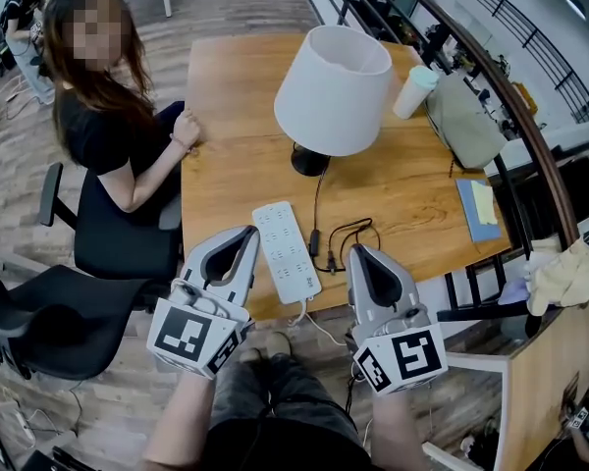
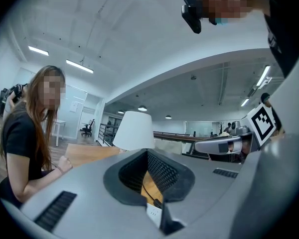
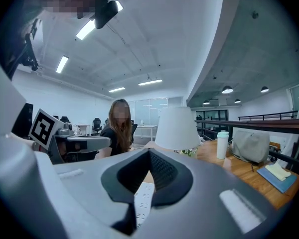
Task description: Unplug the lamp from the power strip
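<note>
A person [image 1: 108, 135] in a black top sits at the left edge of the wooden tabletop [image 1: 226, 96], 1 fist resting on it, with black office chairs [image 1: 39, 322] behind. At the near edge, the left tool [image 1: 246, 234] hangs over the tabletop with its jaws clenched and nothing between them, its tip just left of the power strip [image 1: 286, 251]. The white strip lies flat near the middle of the near edge, running away from it, and its white cable [image 1: 312, 324] drops over that edge.

The lamp [image 1: 334, 88] stands upright towards the middle of the tabletop, its white shade over a dark round base [image 1: 309, 160]. Its black cord [image 1: 316, 204] runs from the base towards the near edge and ends in a loose loop just right of the strip. I cannot tell whether the plug sits in a socket.

The right tool [image 1: 359, 253] is beside that loop, jaws clenched tight and empty, as its own view shows.

Towards the far right corner stand a pale tumbler [image 1: 413, 91] and a grey bag [image 1: 463, 121]. A blue notebook [image 1: 478, 209] lies at the right edge.
</note>
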The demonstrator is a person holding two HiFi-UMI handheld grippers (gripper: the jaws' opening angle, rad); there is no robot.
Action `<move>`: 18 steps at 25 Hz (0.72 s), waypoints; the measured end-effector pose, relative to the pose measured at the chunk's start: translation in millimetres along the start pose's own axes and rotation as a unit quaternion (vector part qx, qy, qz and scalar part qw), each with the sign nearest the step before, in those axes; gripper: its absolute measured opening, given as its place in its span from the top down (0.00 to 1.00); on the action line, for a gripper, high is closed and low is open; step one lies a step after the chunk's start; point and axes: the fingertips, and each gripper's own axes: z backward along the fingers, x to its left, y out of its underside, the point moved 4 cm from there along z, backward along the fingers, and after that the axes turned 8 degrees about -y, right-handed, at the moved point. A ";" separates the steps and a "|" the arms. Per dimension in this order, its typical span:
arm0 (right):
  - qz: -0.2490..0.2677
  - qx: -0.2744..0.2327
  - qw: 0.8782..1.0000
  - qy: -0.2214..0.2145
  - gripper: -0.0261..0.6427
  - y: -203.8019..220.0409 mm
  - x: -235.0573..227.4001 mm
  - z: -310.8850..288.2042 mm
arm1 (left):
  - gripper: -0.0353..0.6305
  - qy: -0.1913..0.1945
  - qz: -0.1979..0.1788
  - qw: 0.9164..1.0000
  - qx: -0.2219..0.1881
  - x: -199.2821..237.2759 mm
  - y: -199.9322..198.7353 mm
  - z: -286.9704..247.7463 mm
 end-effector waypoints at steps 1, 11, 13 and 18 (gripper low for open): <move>0.001 -0.001 1.000 -0.001 0.95 -2.3 1.6 -0.1 | 0.95 0.000 0.001 1.000 -0.001 0.4 -2.1 1.3; 0.003 -0.011 1.000 -0.011 0.95 -18.7 8.3 3.5 | 0.95 -0.005 0.010 1.000 -0.012 0.1 -16.8 5.9; 0.002 -0.012 1.000 -0.012 0.95 -21.8 8.4 4.4 | 0.95 -0.005 0.012 1.000 -0.015 0.5 -21.1 6.5; 0.007 -0.018 1.000 -0.016 0.95 -31.6 10.1 7.0 | 0.95 -0.004 0.015 1.000 -0.023 -1.3 -30.8 8.8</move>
